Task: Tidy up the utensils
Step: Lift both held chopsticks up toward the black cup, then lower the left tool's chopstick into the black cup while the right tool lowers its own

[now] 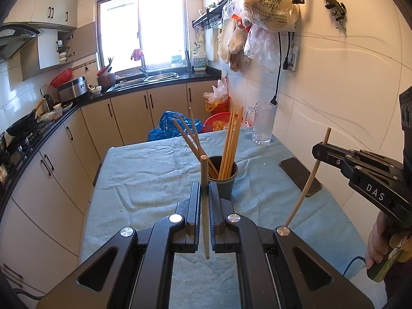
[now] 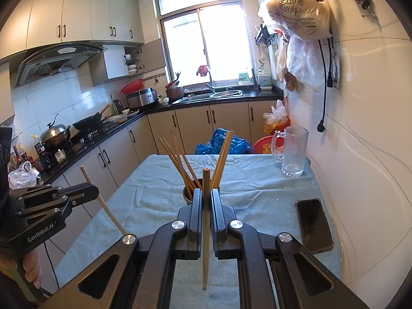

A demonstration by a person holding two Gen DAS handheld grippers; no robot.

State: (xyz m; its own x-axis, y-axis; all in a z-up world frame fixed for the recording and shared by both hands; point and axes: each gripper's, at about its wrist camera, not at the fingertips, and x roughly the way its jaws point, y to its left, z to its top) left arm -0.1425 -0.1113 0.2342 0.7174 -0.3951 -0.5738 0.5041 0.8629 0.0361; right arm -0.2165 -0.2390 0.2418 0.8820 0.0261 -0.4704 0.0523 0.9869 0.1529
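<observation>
A dark cup (image 1: 225,184) holding several wooden chopsticks (image 1: 230,141) stands mid-table on the blue-green cloth (image 1: 144,170). My left gripper (image 1: 204,188) is shut on one pale chopstick (image 1: 204,170), held upright just in front of the cup. In the right wrist view my right gripper (image 2: 205,193) is shut on another chopstick (image 2: 204,257), and its fingers hide most of the cup (image 2: 187,195). Each gripper shows in the other's view: the right gripper (image 1: 319,150) with its slanted stick (image 1: 306,190), the left gripper (image 2: 94,193) with its stick (image 2: 110,213).
A glass mug (image 1: 262,123) stands at the table's far right corner by the tiled wall. A black phone (image 1: 301,176) lies near the right edge. Kitchen cabinets and a stove counter run along the left. Bags and red baskets sit on the floor beyond the table.
</observation>
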